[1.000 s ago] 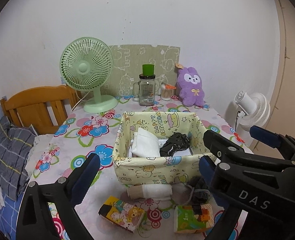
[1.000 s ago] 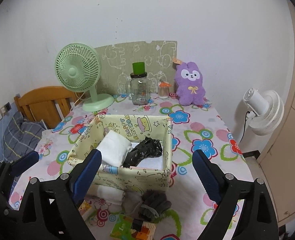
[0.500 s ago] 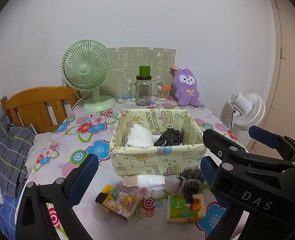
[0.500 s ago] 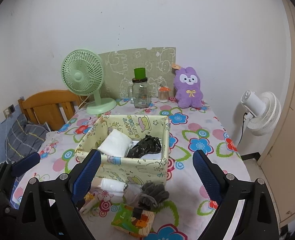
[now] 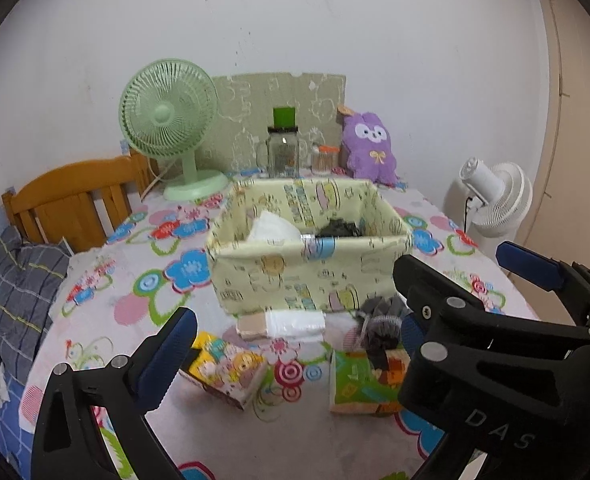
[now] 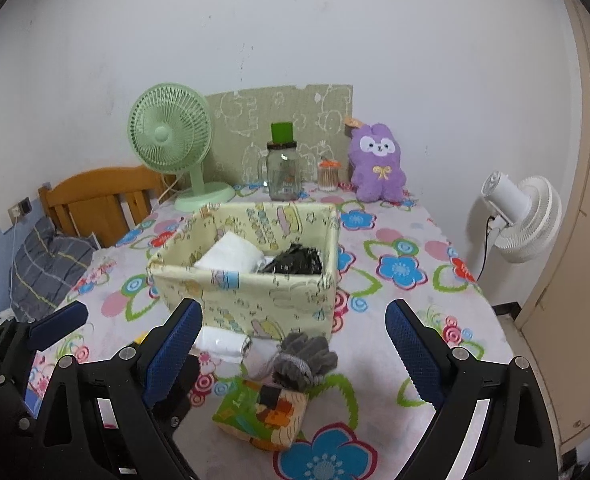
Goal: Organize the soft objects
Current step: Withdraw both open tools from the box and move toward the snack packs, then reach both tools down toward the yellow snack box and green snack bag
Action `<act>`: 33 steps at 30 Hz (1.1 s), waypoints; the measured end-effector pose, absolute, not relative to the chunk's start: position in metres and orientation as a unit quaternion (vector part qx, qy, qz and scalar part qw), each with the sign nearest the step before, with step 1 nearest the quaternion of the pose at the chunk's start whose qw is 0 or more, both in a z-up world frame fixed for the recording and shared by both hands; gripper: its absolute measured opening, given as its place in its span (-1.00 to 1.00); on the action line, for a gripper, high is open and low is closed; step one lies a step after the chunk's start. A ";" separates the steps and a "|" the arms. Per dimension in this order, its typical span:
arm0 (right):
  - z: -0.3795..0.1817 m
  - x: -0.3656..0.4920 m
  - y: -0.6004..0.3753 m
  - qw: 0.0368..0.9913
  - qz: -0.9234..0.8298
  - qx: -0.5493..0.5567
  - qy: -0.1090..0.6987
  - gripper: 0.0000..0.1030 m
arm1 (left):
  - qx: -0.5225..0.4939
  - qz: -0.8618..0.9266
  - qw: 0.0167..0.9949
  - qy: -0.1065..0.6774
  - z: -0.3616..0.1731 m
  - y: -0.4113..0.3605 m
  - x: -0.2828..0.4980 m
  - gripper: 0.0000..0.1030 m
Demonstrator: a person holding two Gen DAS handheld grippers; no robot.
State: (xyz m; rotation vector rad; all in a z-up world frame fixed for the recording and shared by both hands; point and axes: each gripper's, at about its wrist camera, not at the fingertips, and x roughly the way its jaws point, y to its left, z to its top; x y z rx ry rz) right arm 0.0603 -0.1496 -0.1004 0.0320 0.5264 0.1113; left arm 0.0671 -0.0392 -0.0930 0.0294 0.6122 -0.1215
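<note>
Gloves [image 6: 305, 362], grey and woolly, lie on the desk [image 6: 411, 320] just in front of the yellow cloth box [image 6: 247, 304]. A white roll [image 6: 221, 344] lies beside them, touching the box. Two bright packs sit nearer: a green pack [image 6: 261, 412] touching the gloves, and a yellow pack [image 5: 227, 372] to the left. Inside the box there is a white bundle [image 6: 231, 256] and a black bundle [image 6: 295, 262].

Compared with a second ago, both cameras sit lower and farther back, so the box looks flatter and more of the desk shows. I think the hands pulled away after a drop, and the gloves or roll come next.

The left tool [image 5: 295, 344] is wide open and holds nothing. The right tool [image 6: 295, 348] is wide open too, empty, and points at the gloves. Both hang above the near edge of the desk.
</note>
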 end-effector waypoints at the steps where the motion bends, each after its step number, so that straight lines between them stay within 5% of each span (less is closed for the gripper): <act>1: -0.105 0.060 -0.150 0.963 0.054 0.017 0.263 0.84 | 0.014 -0.060 0.951 0.304 -0.097 -0.039 0.067 0.99; 33: -0.181 0.071 -0.135 0.938 0.062 0.029 0.339 0.84 | 0.007 -0.048 0.931 0.362 -0.164 -0.025 0.069 0.99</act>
